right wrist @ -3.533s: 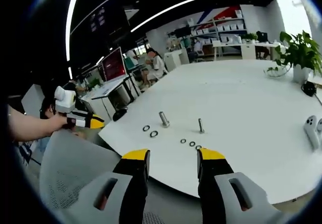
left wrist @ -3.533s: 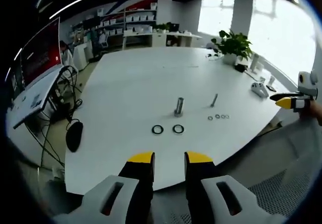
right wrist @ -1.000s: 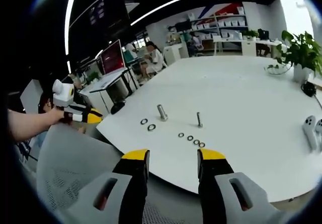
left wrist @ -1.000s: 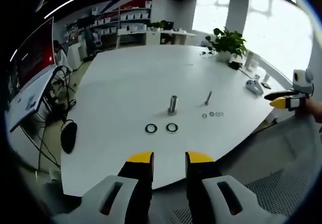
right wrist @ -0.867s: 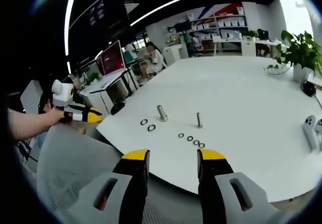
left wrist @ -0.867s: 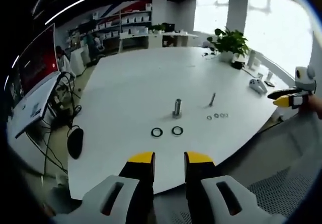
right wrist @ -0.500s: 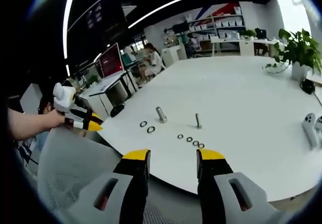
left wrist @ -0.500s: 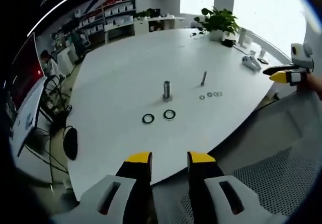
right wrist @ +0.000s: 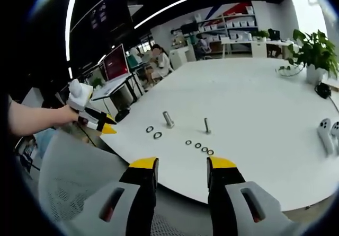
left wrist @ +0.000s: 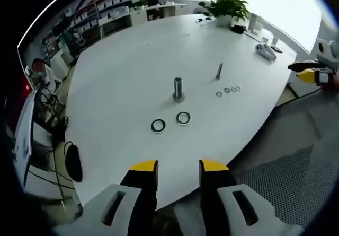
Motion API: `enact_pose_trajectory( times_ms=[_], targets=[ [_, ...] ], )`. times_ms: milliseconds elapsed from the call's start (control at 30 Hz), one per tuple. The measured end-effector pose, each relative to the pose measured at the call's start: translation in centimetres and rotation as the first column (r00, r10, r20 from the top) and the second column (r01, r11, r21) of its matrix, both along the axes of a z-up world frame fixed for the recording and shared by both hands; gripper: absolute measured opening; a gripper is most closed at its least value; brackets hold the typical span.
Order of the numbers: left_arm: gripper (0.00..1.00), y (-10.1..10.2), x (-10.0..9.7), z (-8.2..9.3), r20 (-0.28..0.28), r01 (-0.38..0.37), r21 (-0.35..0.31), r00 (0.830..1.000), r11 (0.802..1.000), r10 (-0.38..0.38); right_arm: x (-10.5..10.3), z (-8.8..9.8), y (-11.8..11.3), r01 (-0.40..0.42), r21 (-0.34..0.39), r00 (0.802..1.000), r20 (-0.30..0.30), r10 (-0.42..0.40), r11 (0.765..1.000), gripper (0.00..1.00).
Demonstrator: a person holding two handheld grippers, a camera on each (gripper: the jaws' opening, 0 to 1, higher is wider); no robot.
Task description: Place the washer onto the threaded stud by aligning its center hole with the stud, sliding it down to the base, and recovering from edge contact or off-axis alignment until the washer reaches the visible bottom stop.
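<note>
A thick threaded stud [left wrist: 177, 89] stands upright on the white table [left wrist: 122, 77], with a thin stud [left wrist: 219, 70] to its right. Two large dark washers [left wrist: 158, 125] [left wrist: 184, 118] lie flat in front of the thick stud. A row of several small washers [left wrist: 228, 90] lies near the thin stud. My left gripper [left wrist: 178, 167] hangs open and empty off the table's near edge. My right gripper [right wrist: 183, 164] is also open and empty, short of the table. From there I see the thick stud [right wrist: 168, 120], the large washers [right wrist: 158, 135], and the left gripper [right wrist: 98, 122] held by a hand.
The right gripper [left wrist: 312, 74] shows at the table's right edge. A grey mesh chair [left wrist: 286, 183] sits below both grippers. A potted plant [right wrist: 315, 53] and a white controller [right wrist: 326, 135] sit on the table's far side. Desks with monitors [right wrist: 117, 63] and seated people stand behind.
The left gripper has risen and tilted, now looking down on the table more steeply, and in the right gripper view it has come closer to the table edge. Studs and washers have not moved.
</note>
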State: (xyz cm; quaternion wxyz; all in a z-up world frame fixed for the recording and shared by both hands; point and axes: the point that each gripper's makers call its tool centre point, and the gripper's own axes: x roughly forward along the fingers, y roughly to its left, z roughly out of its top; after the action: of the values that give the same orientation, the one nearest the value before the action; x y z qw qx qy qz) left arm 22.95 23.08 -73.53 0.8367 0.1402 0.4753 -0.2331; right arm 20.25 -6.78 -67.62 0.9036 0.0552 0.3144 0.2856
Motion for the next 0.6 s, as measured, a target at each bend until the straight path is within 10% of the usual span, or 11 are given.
enact_pose_trajectory(
  times_ms=[600],
  targets=[
    [0.29,-0.1,5.2,-3.7,-0.118,-0.03,-0.021,0.993,0.999,0.027,0.1,-0.2,-0.3,0.018,-0.009,1.0,-0.014,-0.018,1.0,0.38]
  ],
)
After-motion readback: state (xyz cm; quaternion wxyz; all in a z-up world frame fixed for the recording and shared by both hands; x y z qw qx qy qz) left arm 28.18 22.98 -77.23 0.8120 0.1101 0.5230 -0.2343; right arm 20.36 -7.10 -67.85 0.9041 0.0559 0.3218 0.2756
